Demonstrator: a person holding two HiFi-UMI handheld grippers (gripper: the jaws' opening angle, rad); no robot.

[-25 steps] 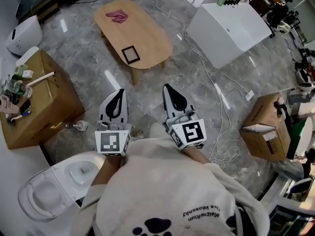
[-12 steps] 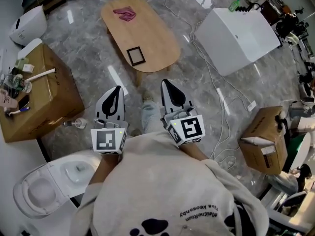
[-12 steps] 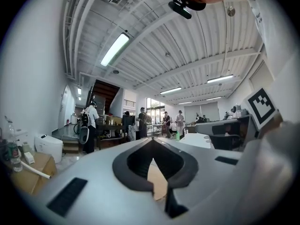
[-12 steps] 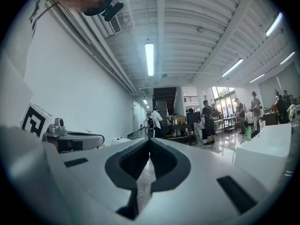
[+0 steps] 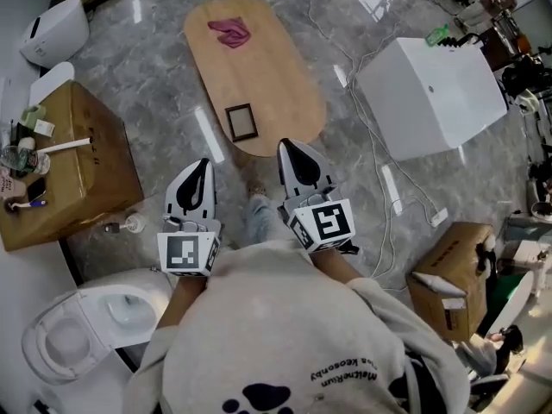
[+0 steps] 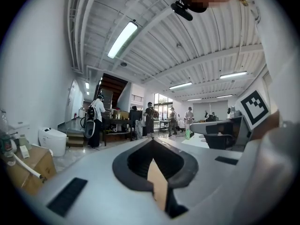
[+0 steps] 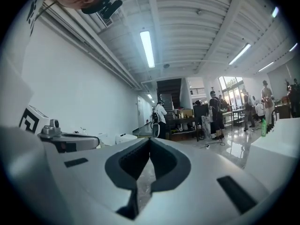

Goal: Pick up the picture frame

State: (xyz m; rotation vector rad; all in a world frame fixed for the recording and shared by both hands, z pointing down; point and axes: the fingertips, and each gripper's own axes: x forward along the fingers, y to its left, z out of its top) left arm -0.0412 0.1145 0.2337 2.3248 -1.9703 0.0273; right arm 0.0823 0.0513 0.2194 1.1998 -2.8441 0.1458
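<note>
Change since the earlier frames: in the head view the wooden surface and the picture frame sit lower in the picture and closer to both grippers. The near end of the surface is now just ahead of the gripper tips. Both grippers remain closed and empty, as before.

Left gripper: jaws together at the tips, nothing between them, confirmed in its own view. It is pointing level over the floor, short of the surface.

Right gripper: jaws together at the tips, nothing held, confirmed in its own view. Its tip is just short of the rounded near edge of the surface.

Picture frame: a dark rectangular frame lying flat near the near end of the surface. It is ahead of both grippers and between their lines, nearer the right gripper's tip, and touches neither.

Surface: oval, light wood, with a pink cloth at the far end, well apart from the frame.

Room, left to right: a toilet at lower left, a cardboard box carrying small items, and grey marble floor. Right of the surface are a large white box, cables trailing across the floor and a smaller cardboard box. Several persons are standing at the far end of the room.
</note>
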